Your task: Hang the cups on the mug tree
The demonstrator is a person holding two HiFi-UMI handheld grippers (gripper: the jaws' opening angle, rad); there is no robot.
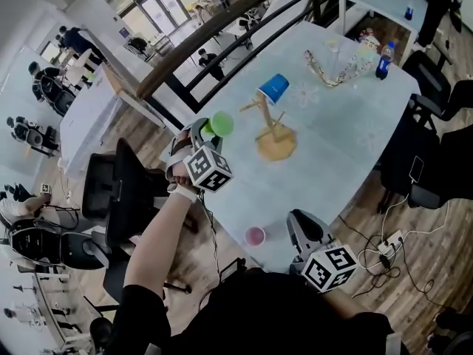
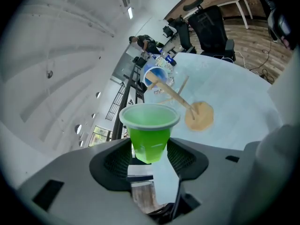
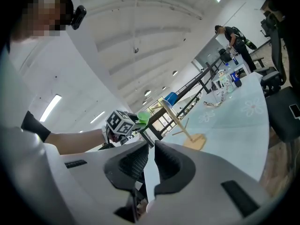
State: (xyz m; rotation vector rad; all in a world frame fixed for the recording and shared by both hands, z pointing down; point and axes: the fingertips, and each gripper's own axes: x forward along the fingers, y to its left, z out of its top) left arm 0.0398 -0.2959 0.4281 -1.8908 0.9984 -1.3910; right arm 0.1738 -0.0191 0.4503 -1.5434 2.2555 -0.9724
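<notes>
My left gripper (image 1: 209,130) is shut on a green plastic cup (image 1: 221,123) and holds it in the air above the table's left edge, left of the wooden mug tree (image 1: 270,121). In the left gripper view the green cup (image 2: 149,131) sits upright between the pads, with the mug tree (image 2: 183,101) beyond it. A blue cup (image 1: 274,89) hangs on an upper peg of the tree. A pink cup (image 1: 254,236) stands near the table's front edge. My right gripper (image 1: 301,228) hovers beside the pink cup, and its jaws (image 3: 151,149) are almost together with nothing between them.
A pale blue table (image 1: 347,124) carries a beaded string (image 1: 329,71), a clear glass and a blue bottle (image 1: 383,59) at the far end. Black office chairs (image 1: 436,102) stand on the right, another chair (image 1: 111,191) on the left. Cables (image 1: 388,246) lie on the floor.
</notes>
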